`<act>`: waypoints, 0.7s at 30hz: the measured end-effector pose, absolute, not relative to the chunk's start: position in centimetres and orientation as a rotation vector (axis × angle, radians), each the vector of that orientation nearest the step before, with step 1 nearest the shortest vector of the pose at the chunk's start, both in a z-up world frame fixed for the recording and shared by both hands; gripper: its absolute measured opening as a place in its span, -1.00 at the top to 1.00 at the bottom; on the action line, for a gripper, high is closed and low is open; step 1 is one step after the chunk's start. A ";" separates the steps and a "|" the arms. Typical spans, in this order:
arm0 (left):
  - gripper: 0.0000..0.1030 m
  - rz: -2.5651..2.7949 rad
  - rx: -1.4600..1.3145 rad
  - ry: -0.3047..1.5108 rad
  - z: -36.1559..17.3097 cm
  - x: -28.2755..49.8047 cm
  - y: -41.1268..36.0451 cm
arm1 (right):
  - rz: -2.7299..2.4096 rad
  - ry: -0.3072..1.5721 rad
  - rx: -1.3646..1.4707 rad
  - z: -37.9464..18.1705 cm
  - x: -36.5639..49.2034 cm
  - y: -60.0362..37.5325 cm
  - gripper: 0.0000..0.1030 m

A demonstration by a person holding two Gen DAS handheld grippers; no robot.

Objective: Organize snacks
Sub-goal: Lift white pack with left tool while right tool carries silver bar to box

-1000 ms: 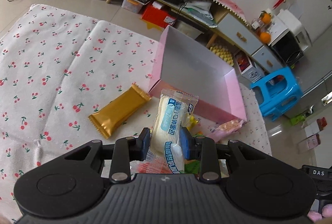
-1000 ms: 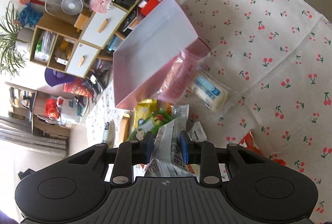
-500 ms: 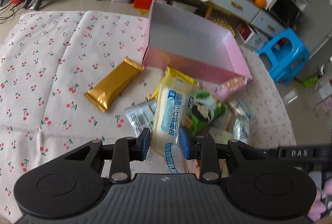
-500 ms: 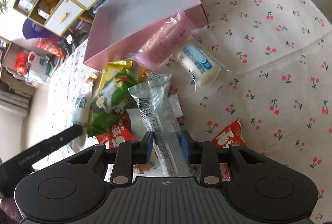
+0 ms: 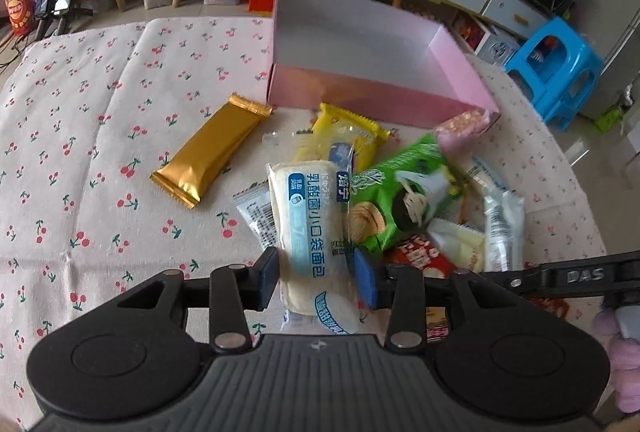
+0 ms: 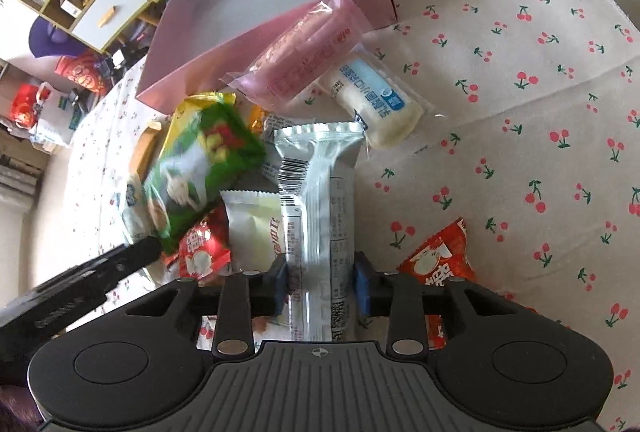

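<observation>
Bright daylight — fisheye-warped edges, slight motion blur.

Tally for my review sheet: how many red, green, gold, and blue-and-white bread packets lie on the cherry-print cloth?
Red foil packets: 2
Green crisp packet: 1
Gold bar wrapper: 1
Blue-and-white bread packets: 2
Total: 6

Snack pile (image 5: 400, 199) crowding pink box (image 5: 360, 87) front; cloth (image 5: 80, 111) left free.
</observation>
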State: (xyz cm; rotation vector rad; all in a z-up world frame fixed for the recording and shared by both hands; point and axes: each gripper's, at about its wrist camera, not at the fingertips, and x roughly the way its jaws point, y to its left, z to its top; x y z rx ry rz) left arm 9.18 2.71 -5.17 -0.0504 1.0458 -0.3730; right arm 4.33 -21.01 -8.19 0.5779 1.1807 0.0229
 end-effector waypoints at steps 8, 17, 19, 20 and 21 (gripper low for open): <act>0.48 -0.350 -0.087 1.075 -5.3 9.4 3.3 | 0.028 1.141 0.584 -7.0 3.8 -21.6 0.41; 0.57 -0.325 -0.174 1.032 -3.0 9.7 5.0 | 0.032 1.061 0.668 -4.7 3.5 -23.5 0.41; 0.57 -0.325 -0.202 1.015 -2.4 10.0 5.2 | 0.026 1.035 0.689 -3.9 3.8 -24.0 0.41; 0.57 -0.323 -0.215 1.005 -2.1 10.1 5.3 | 0.021 1.023 0.699 -3.5 4.1 -24.2 0.41; 0.57 -0.321 -0.234 0.995 -1.7 10.3 5.3 | 0.016 1.008 0.711 -3.2 4.3 -24.4 0.41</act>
